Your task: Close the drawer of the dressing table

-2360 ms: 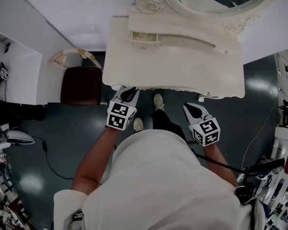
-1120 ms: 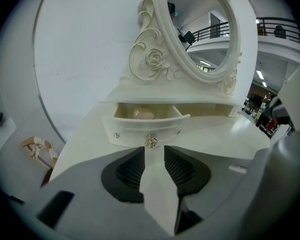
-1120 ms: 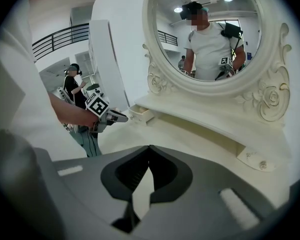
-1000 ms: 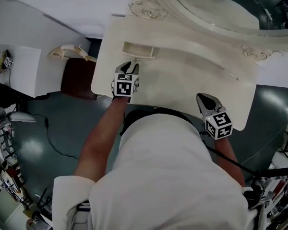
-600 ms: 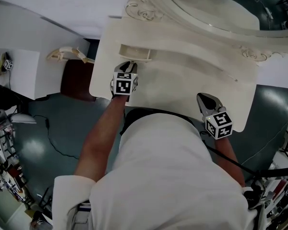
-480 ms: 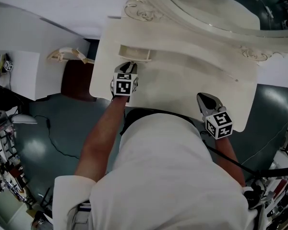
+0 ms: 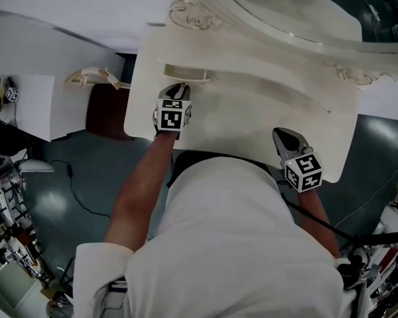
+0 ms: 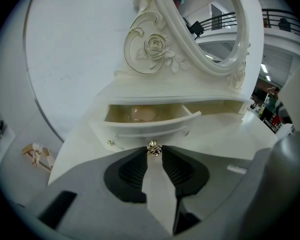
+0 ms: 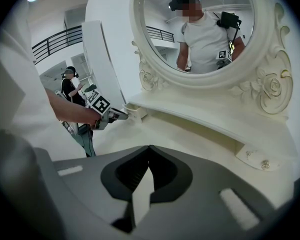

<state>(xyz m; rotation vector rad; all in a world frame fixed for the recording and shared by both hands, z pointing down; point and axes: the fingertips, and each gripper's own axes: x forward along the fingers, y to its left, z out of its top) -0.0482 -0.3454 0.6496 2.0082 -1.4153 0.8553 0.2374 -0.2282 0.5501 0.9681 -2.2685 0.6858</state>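
The left hand-held gripper [image 8: 153, 152] has its jaws drawn narrow on the small gold knob [image 8: 153, 148] of the drawer [image 8: 149, 124], the knob pinched right at the fingertips [image 8: 142, 156]. The drawer stands pulled partway out of the low shelf under the mirror [image 8: 205, 29], at that shelf's left end. Its curved front hangs out over the tabletop [image 8: 225, 141], and its pale interior is open to view from above. In the head view the same left hand-held gripper [image 7: 178, 89] reaches in from the front left corner of the tabletop [image 7: 252, 121]. Its marker cube sits just inside the front edge, and the drawer [image 7: 186, 75] lies straight ahead of its tips. Bare tabletop stretches to the right of the drawer along the shelf front, and a narrower strip runs between the drawer's left side and the tabletop's left edge. The right hand-held gripper [image 9: 149, 148] is closed on nothing, its tips meeting. It hangs over the front right part of the tabletop [image 9: 190, 134], well apart from the drawer. In the head view this right hand-held gripper [image 7: 283, 135] points toward the shelf, with open surface ahead of it and to both sides. A second small drawer [image 9: 257, 156] with its own knob sits at the shelf's right end. Beyond the left edge of the tabletop a dark stool [image 7: 105, 111] stands on the dark floor [image 7: 66, 184], near the white wall [image 7: 66, 5].
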